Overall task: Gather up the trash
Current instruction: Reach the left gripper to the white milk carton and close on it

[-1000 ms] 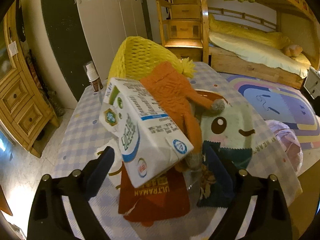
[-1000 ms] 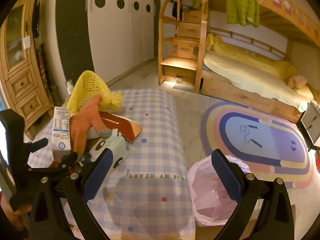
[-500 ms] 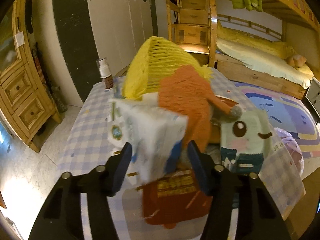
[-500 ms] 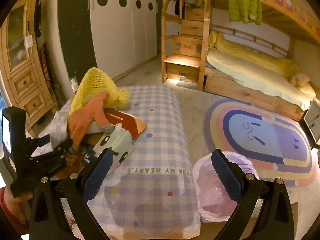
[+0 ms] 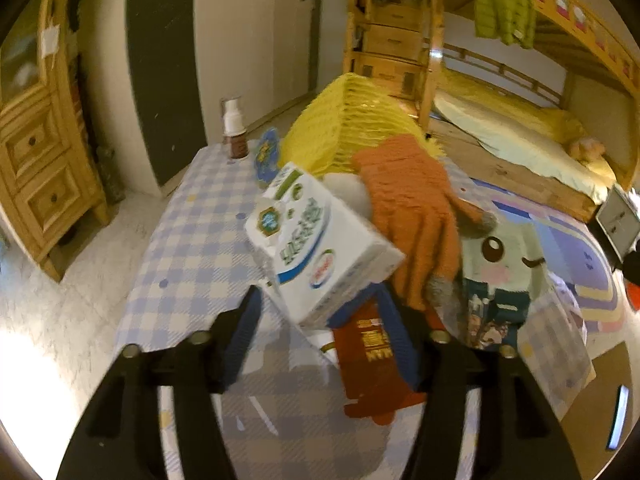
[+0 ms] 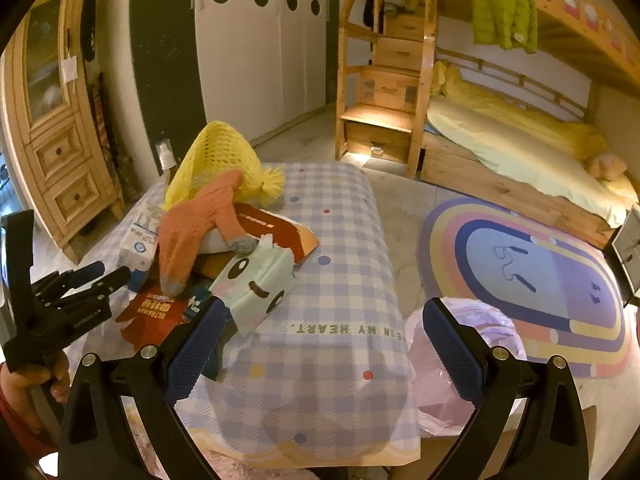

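Left gripper point(image 5: 320, 316) jaws opening, milk carton point(image 5: 320, 248) tilted between them, apparently mid-regrip | right gripper point(image 6: 320, 340) jaws spread, empty | carton atop bench point(image 6: 340, 280) clutter, beside orange glove point(image 5: 412, 216) | pink trash bag point(image 6: 460, 360) well beyond, awaiting it.

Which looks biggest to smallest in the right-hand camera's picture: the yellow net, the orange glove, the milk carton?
1. Yellow net
2. Orange glove, close behind, so their order is unsure
3. Milk carton, smallest, though the glove partly hides it
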The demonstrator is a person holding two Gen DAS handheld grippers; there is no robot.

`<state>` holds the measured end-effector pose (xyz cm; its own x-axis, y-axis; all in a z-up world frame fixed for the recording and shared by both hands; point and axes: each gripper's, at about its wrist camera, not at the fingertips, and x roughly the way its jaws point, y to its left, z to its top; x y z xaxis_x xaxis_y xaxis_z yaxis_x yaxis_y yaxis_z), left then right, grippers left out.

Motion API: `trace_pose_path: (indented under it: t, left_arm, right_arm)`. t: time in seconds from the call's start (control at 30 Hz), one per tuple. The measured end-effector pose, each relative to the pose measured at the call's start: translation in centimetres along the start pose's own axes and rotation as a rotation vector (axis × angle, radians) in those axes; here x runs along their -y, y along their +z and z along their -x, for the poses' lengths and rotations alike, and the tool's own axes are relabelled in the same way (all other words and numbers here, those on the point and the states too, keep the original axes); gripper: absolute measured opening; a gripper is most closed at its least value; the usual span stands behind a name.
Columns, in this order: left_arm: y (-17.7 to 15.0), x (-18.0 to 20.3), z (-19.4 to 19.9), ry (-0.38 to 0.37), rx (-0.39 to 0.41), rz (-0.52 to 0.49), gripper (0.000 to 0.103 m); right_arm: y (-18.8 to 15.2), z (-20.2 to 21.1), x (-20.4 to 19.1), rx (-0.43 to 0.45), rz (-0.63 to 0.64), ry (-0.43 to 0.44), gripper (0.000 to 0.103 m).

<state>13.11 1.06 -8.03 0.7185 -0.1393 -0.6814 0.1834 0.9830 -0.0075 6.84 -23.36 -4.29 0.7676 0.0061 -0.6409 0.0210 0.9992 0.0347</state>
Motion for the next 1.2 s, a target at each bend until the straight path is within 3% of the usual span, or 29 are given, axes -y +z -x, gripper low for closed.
trace_pose_path:
  t: [0.03, 0.37, 0.57, 0.93, 1.2]
  left_arm:
    - [-0.1, 0.4, -0.1, 0.01, 0.001, -0.012, 0.073]
    - [0.6, 2.4, -3.2, 0.084, -0.041, -0.09, 0.073]
    - [0.5, 2.0, -4.3, 0.111, -0.049, -0.081, 0.059]
    - [-0.9, -2.4, 0.0, 0.035, 0.014, 0.046, 0.042]
    - [-3.4, -5.2, 1.9, -0.003, -0.003, 0.093, 0.042]
  right_arm:
    - [0.0, 0.1, 0.0, 0.0, 0.001, -0.002, 0.098]
    - [-0.1, 0.0, 0.6, -0.017, -0.016, -0.003, 0.098]
    - [-0.2, -0.5, 0.6, -0.031, -0.014, 0.002, 0.098]
    - [-0.1, 0.4, -0.8, -0.008, 0.013, 0.004, 0.098]
    - [-0.8, 0.5, -3.1, -0.021, 0.049, 0.029, 0.098]
